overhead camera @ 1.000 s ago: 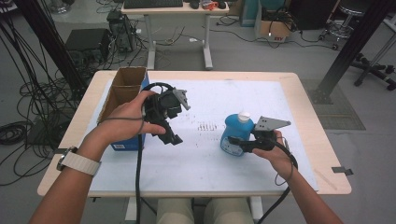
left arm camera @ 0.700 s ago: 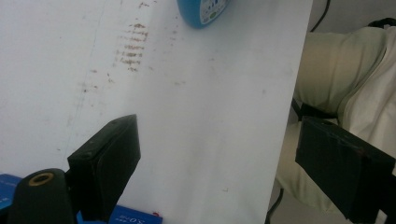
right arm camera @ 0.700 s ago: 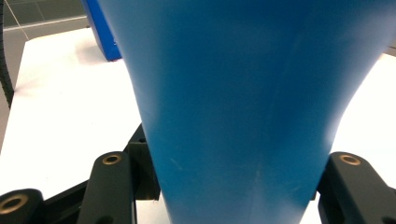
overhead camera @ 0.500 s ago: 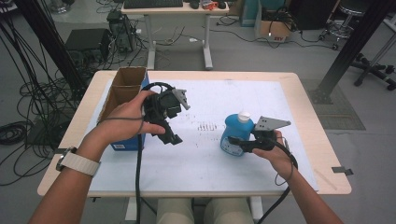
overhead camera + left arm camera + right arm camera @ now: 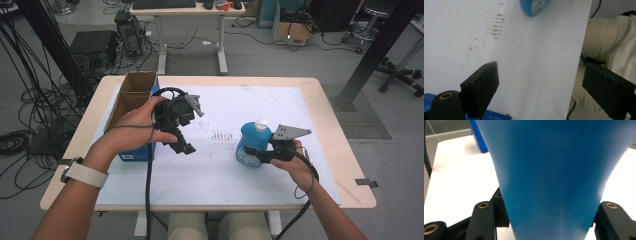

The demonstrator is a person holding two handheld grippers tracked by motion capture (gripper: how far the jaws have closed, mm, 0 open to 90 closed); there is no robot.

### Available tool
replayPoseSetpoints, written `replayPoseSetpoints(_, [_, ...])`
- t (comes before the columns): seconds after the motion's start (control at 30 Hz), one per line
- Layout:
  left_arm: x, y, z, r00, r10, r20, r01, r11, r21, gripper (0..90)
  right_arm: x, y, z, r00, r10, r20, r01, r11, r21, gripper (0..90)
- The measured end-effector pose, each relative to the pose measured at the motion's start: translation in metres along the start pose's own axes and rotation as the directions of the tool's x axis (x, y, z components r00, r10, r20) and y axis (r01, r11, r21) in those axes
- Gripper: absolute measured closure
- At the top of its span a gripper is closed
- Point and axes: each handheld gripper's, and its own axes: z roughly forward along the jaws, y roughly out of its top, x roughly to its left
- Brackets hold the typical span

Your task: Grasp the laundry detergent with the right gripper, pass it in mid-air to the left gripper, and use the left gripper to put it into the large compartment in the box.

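A: Blue plastic crowds the right gripper view: the blue bottle sits squarely between the two black jaws, which press on its sides. From the high view, the right gripper clasps that bottle low on its body, and the bottle stands upright on the white table sheet, toward the person's right.

B: And the left gripper?

A: Spread wide with nothing between the jaws. It is held off the sheet, tilted, jaws aimed down toward the near edge. In its own view the bare sheet lies between the jaws, with the bottom of the bottle further off at the top.

B: Any change from half a second or a second back?

A: None I can make out. Both hands, both grippers and the bottle sit where they sat.

B: Count things for me, near to far.

A: Two hands, two grippers, one bottle with a white cap. Behind the left hand, one open cardboard box with a blue side, at the table's left. One patch of faint brownish marks on the sheet between the grippers. Beyond the table, one desk and many cables on the floor.
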Motion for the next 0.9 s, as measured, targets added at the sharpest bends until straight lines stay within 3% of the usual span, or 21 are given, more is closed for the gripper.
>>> replayPoseSetpoints(0.9, [0.0006,-0.0003,0.001,1.0,-0.004,0.0,0.004,1.0,-0.008,14.1,-0.0001,0.0,-0.0002,1.0,0.006,-0.003,-0.006,1.0,0.006,42.4])
